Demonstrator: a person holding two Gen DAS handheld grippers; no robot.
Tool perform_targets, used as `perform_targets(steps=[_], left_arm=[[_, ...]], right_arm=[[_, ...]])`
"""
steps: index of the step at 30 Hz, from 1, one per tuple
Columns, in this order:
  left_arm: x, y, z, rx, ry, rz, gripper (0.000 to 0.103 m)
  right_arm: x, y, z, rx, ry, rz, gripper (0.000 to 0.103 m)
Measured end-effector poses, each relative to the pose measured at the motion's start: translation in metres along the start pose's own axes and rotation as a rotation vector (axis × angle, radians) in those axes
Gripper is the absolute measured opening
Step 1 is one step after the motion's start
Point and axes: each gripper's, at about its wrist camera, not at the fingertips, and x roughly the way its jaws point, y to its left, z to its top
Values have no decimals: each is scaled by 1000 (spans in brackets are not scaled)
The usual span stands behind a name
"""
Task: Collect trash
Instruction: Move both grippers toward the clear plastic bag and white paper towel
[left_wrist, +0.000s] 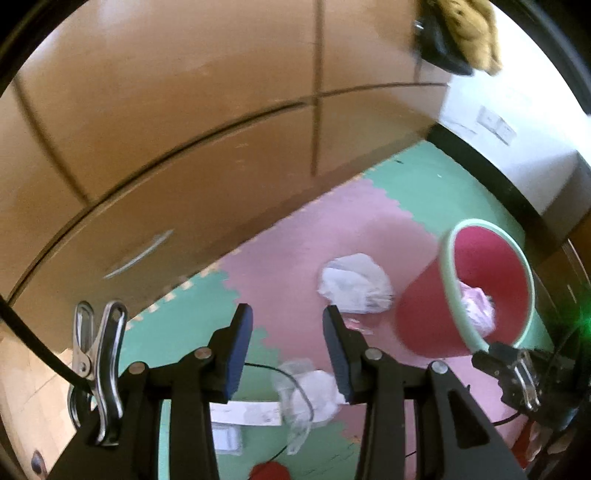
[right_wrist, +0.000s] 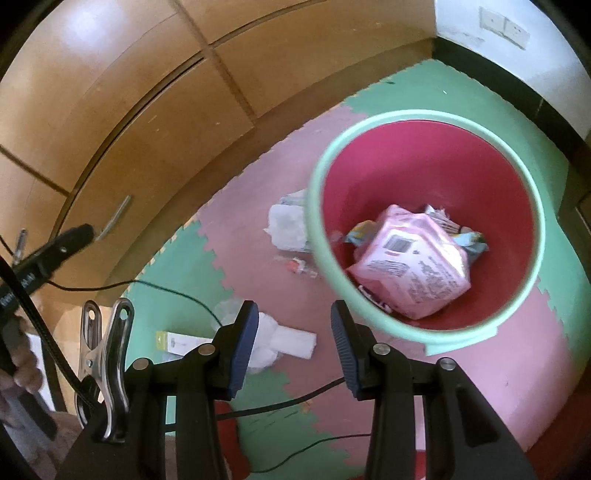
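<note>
Only the right wrist view looked down into the red bin (right_wrist: 428, 177), showing a pink printed packet (right_wrist: 410, 273) lying on other wrappers at its bottom. The left wrist view caught the same bin (left_wrist: 424, 314) from the side, tilted, with the right tool (left_wrist: 511, 365) touching its pale green rim; whether that tool actually pinched the rim could not be told there. In its own view the right tool (right_wrist: 293, 347) was spread, the rim crossing just beside its right finger, and nothing clearly sat between the pads.

The left tool (left_wrist: 288, 347) was spread wide and held nothing, hovering over the pink and green foam floor mat (left_wrist: 424, 192). Its black body (right_wrist: 44, 258) showed at the left edge of the right view.

Trash lay loose on the mat. A crumpled white bag (left_wrist: 354, 282) sat just beside the bin, with a small clear wrapper (right_wrist: 297, 264) near it, sharper in the right view. Closer in lay a clear plastic piece with white tissue (left_wrist: 306, 398) and a flat white box (right_wrist: 181, 341). The left view alone showed a brown furry thing (left_wrist: 469, 33) hanging near the wooden cabinet (left_wrist: 184, 129).
</note>
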Motion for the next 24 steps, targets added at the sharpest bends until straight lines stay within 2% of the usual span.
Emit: perform_targets(steps=[4,14,20,21,24], left_arm=[[-3,31,-8,-50,15,50,41],[12,69,-46,-34,71,155,41],[-4,111,-50,-42,-8,368,41],[-4,115,-50,-43,-14,386,41],[4,123,-52,-59,8,362,41]], right_arm=[[13,18,-12,-28,9,-5,42],[66,41,-54,-103,76,-75,42],[93,49,-66,-128,120,-88,42],[95,50,-67,-130,121,-89,42],[105,54,-70,-133,131,-95,42]])
